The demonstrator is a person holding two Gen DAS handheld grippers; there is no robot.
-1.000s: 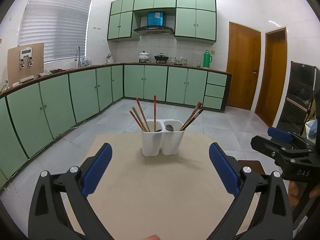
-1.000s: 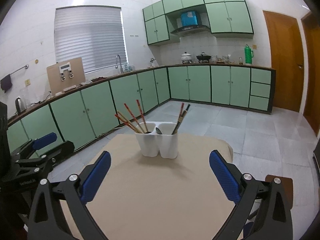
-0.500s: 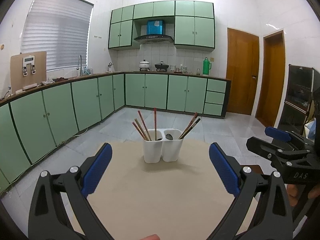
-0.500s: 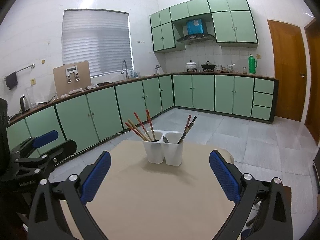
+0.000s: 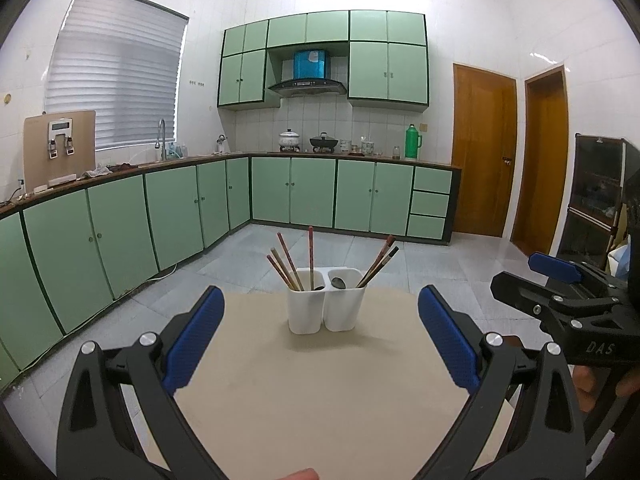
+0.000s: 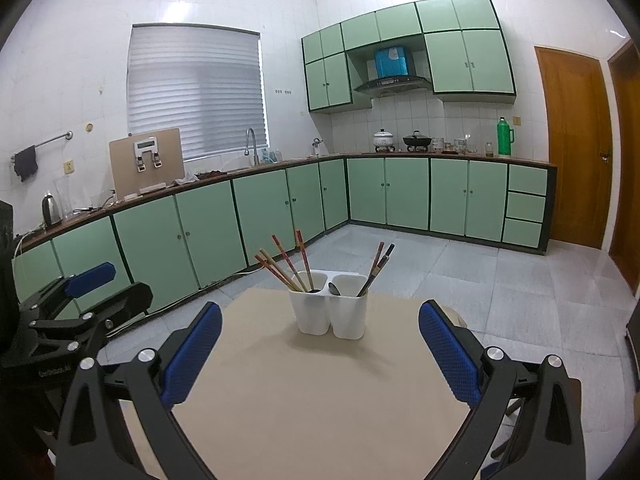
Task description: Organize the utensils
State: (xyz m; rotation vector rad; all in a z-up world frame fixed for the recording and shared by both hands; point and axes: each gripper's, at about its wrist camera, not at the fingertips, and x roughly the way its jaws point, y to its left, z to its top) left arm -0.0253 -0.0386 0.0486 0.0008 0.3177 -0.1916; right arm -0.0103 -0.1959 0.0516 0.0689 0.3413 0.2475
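A white two-compartment utensil holder [image 5: 325, 307] stands at the far end of the beige table [image 5: 320, 392]; it also shows in the right wrist view [image 6: 330, 312]. Its left compartment holds several red and tan chopsticks [image 5: 294, 258] and its right compartment holds dark chopsticks [image 5: 380, 260] and a spoon [image 5: 338, 281]. My left gripper [image 5: 318, 340] is open and empty, well short of the holder. My right gripper [image 6: 320, 348] is open and empty too, and it shows at the right of the left wrist view [image 5: 560, 292].
Green kitchen cabinets [image 5: 180, 208] run along the left and back walls under a counter with a sink tap [image 5: 161, 138], pots and a green thermos [image 5: 412, 142]. Two wooden doors [image 5: 482, 152] stand at the right. Grey tiled floor surrounds the table.
Both grippers have drawn back and tilted up a little, so the holder sits lower and smaller in view. Both stay open and empty.
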